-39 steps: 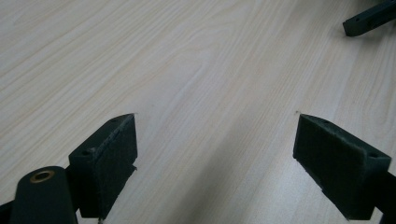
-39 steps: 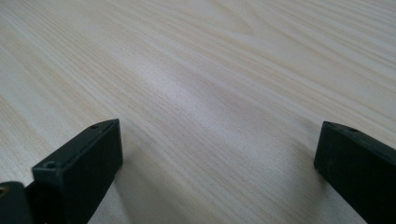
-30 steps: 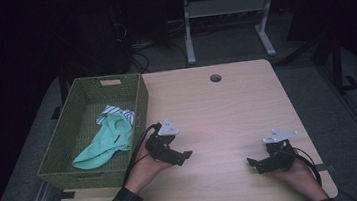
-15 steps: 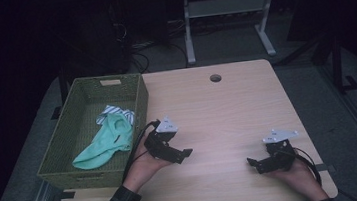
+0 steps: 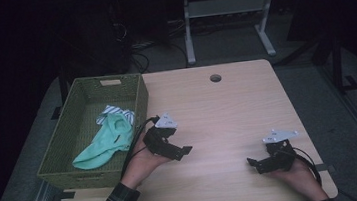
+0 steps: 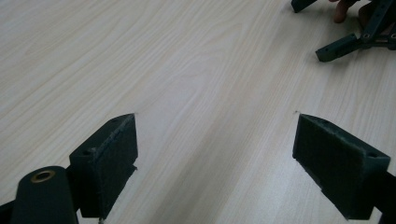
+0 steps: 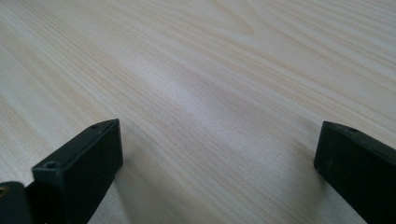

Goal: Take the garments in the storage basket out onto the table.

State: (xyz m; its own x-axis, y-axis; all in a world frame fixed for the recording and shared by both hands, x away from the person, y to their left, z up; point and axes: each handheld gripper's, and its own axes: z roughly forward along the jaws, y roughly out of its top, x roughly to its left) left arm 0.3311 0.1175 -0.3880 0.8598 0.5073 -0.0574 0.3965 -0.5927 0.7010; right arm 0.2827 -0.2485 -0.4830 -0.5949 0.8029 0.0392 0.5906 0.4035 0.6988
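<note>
Green basket (image 5: 66, 152) (mint cloth (image 5: 103, 144) inside)

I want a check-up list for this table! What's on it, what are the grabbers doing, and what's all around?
Surface: pale wooden table, bare between the grippers, round hole near the far edge.
Job's things: mint green cloth and striped cloth lying in the green woven basket.
Clutter: nothing seen.
Grippers: left gripper open, holding nothing; right gripper open, holding nothing.
Cables: black cable trails from the left gripper; another by the right hand.
Surroundings: dark room, metal table frame behind.
</note>
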